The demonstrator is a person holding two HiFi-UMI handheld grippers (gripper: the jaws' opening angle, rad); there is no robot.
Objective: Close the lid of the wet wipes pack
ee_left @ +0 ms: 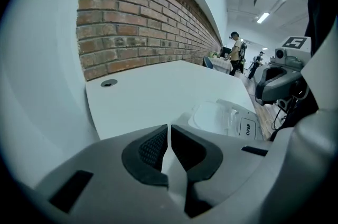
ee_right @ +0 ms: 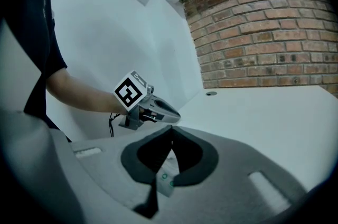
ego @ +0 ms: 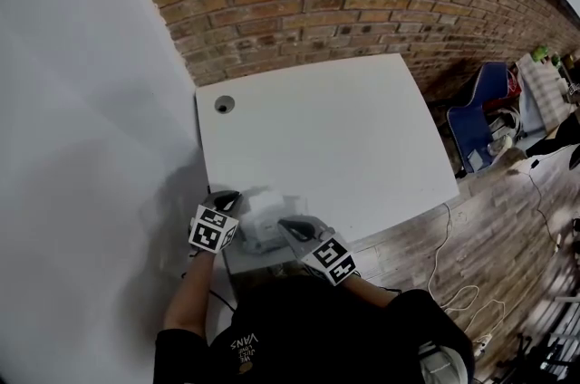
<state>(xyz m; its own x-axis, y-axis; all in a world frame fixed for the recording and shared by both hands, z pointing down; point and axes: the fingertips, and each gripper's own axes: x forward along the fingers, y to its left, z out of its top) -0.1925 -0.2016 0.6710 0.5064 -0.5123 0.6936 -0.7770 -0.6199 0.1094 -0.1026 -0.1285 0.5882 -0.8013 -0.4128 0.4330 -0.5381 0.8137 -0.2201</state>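
Person's black shirt point(ego: 299, 328): sitting nearest in the head view and showing a white "VANS" print upside down; the smaller lines by it are too small to read.

Left gripper point(ee_left: 169, 136): jaws pressing almost together on a thin white strip, apparently the left end of the wet wipes pack point(ego: 270, 224).

Right gripper point(ee_right: 171, 138): jaws pinching a white flap with small green rings, the pack's right end.

Wet wipes pack: lying at the near edge of the white surface point(ego: 344, 138), between the two grippers, its long axis running left to right.

Lid point(ee_left: 211, 114): white, rounded, appearing to be standing open on the pack's top.

Label point(ee_left: 246, 128): sitting right of the lid and reading "OPEN".

Brick wall point(ego: 344, 2): running along the far side.
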